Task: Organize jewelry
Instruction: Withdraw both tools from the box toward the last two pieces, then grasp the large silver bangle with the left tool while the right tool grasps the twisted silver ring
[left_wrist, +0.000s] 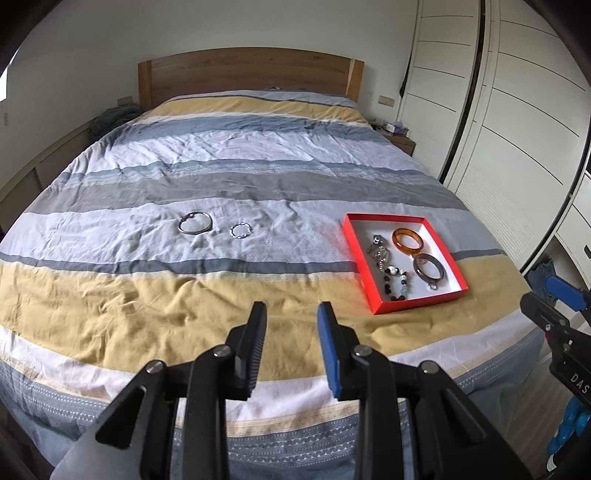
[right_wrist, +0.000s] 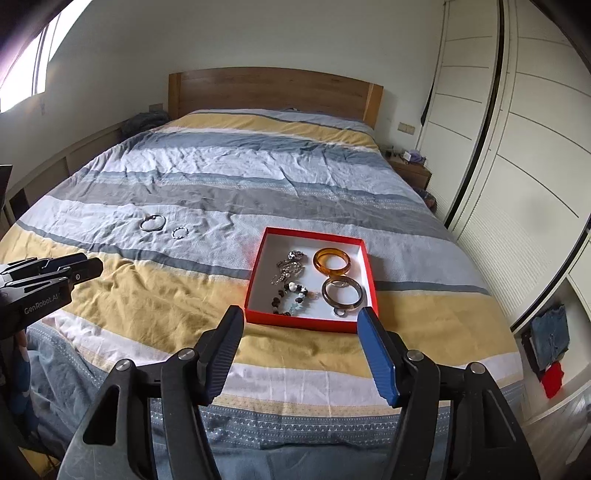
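A shallow red box (right_wrist: 255, 280) (left_wrist: 360, 266) lies on the striped bedspread. Inside it are an amber bangle (right_wrist: 331, 261) (left_wrist: 408, 240), a grey bangle (right_wrist: 342, 291) (left_wrist: 429, 270), a dark beaded bracelet (right_wrist: 291, 300) (left_wrist: 397, 282) and a sparkly silver piece (right_wrist: 290, 266) (left_wrist: 378, 251). Out on the bedspread, left of the box, lie a large silver ring bracelet (left_wrist: 195, 222) (right_wrist: 152, 223) and a small beaded ring (left_wrist: 241, 230) (right_wrist: 180, 232). My left gripper (left_wrist: 291, 314) hovers open and empty over the bed's near end. My right gripper (right_wrist: 299, 317) is open and empty just short of the box.
The bed has a wooden headboard (left_wrist: 247, 72) at the far end. White wardrobe doors (right_wrist: 517, 147) run along the right side, with a nightstand (right_wrist: 410, 168) beside the bed. A low ledge (left_wrist: 48, 158) borders the left side.
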